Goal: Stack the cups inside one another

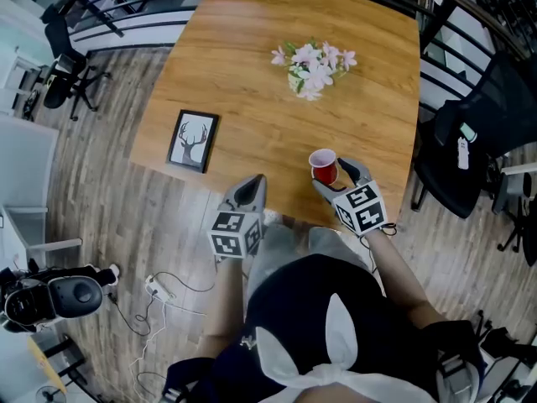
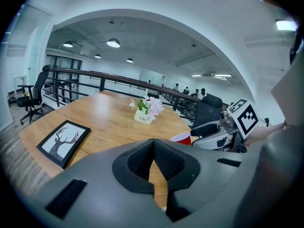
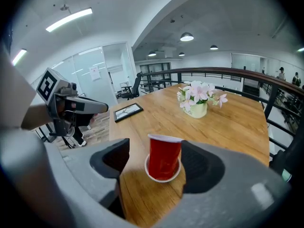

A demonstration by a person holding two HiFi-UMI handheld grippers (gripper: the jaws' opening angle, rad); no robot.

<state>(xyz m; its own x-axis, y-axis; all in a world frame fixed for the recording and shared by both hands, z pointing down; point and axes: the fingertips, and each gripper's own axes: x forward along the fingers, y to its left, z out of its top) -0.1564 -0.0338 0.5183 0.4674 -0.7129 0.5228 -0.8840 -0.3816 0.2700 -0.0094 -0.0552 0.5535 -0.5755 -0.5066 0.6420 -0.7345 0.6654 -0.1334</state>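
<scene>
A single red cup [image 1: 324,168] with a white rim stands upright on the wooden table [image 1: 252,74], close to its near edge. No other cup is in sight. My right gripper [image 1: 334,175] is open around it. In the right gripper view the cup [image 3: 164,156] sits between the two pads: the right pad [image 3: 198,167] is close beside it and the left pad [image 3: 114,161] stands clear. A white ring shows round the cup's base. My left gripper [image 1: 253,185] hovers shut and empty at the table's near edge, left of the cup; its pads [image 2: 164,159] meet.
A framed deer picture [image 1: 193,141] lies at the table's left edge. A small pot of pink flowers [image 1: 310,70] stands mid-table, beyond the cup. A black chair [image 1: 470,154] is to the right of the table, and a railing [image 1: 126,19] runs behind it.
</scene>
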